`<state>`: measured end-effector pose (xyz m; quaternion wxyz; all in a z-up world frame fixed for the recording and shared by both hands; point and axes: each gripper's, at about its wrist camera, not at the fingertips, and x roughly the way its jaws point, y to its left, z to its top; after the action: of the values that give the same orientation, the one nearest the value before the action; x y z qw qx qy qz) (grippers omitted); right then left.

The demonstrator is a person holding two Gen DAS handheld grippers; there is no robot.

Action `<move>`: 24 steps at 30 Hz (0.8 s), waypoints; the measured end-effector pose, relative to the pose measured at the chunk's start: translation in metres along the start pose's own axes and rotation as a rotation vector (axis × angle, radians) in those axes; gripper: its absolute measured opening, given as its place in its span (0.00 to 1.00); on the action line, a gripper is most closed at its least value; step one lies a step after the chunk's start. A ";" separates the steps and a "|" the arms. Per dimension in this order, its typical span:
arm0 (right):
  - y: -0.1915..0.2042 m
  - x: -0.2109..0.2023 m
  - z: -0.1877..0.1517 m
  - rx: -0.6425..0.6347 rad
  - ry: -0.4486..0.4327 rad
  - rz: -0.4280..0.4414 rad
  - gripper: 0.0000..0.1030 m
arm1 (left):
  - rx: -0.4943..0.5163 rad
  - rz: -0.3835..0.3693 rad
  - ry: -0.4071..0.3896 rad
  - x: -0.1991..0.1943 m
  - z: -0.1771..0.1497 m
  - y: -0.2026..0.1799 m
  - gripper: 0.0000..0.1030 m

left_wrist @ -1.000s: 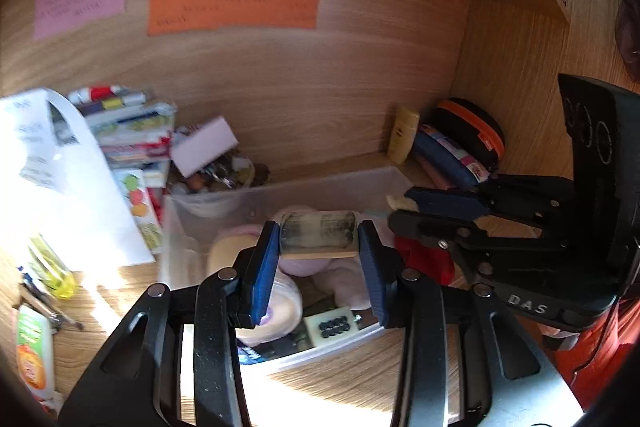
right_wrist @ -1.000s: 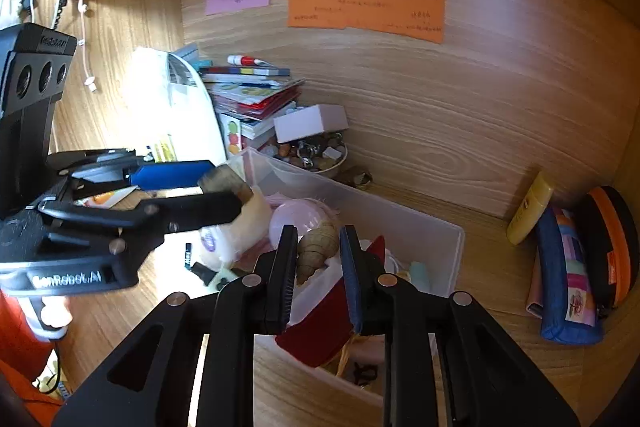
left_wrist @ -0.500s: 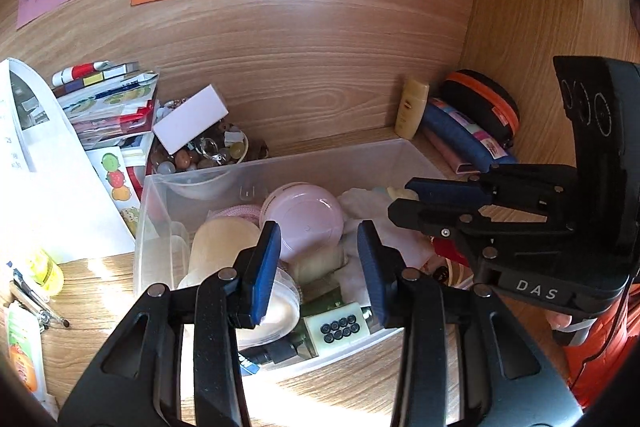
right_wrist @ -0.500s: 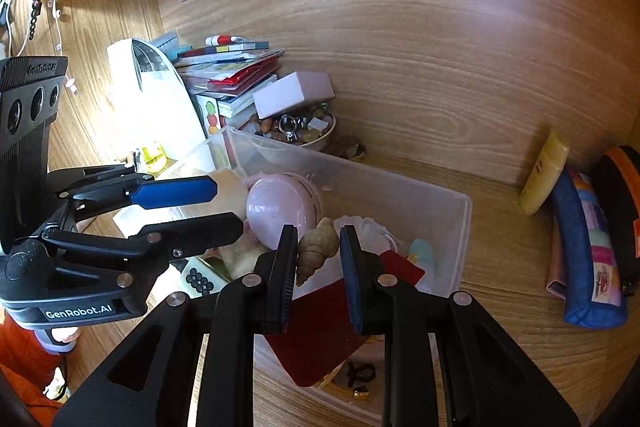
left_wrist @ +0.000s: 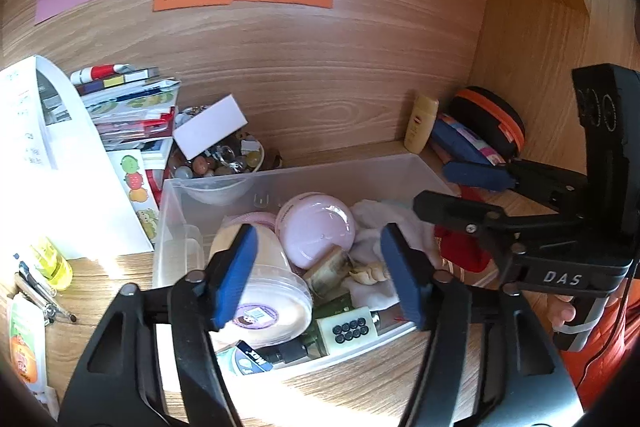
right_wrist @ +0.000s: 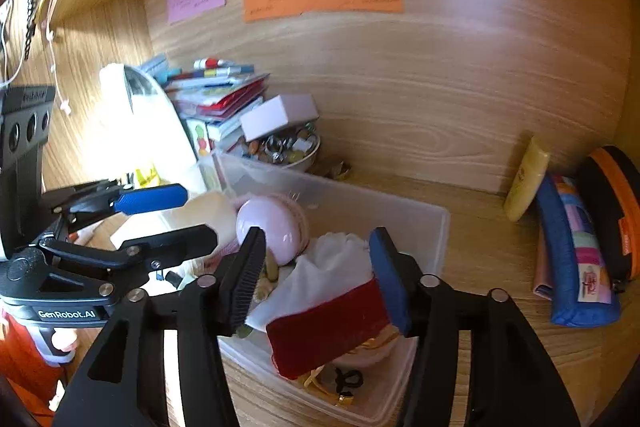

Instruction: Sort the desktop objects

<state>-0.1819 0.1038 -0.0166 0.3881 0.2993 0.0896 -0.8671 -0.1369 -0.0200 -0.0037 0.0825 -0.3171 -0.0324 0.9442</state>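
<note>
In the clear plastic bin (left_wrist: 360,175) on the wooden bench (right_wrist: 488,223) lay a small spiral seashell (left_wrist: 370,271): light, hard, brittle, best pinched across its body. Both left tongs (left_wrist: 320,275) and right tongs (right_wrist: 316,277) hung spread, empty.

Right tongs (right_wrist: 316,275) spread wide, empty, over clear bin (right_wrist: 436,227); red pouch (right_wrist: 328,327) and pink case (right_wrist: 272,227) inside.
</note>
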 end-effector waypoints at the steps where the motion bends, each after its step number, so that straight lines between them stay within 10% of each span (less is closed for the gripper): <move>1: -0.001 -0.002 0.001 0.004 -0.008 -0.011 0.57 | -0.004 0.003 -0.003 -0.001 0.000 0.001 0.69; 7: -0.001 -0.012 0.003 -0.008 -0.042 -0.072 0.69 | -0.004 0.048 -0.020 -0.004 0.000 0.005 0.89; 24: 0.005 -0.078 -0.002 -0.008 -0.177 -0.135 0.99 | 0.032 0.121 -0.128 -0.044 -0.002 -0.010 0.94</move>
<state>-0.1371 0.1496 0.0284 0.3364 0.2132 0.0782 -0.9139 -0.0998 -0.0177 0.0214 0.0282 -0.2560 -0.0033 0.9663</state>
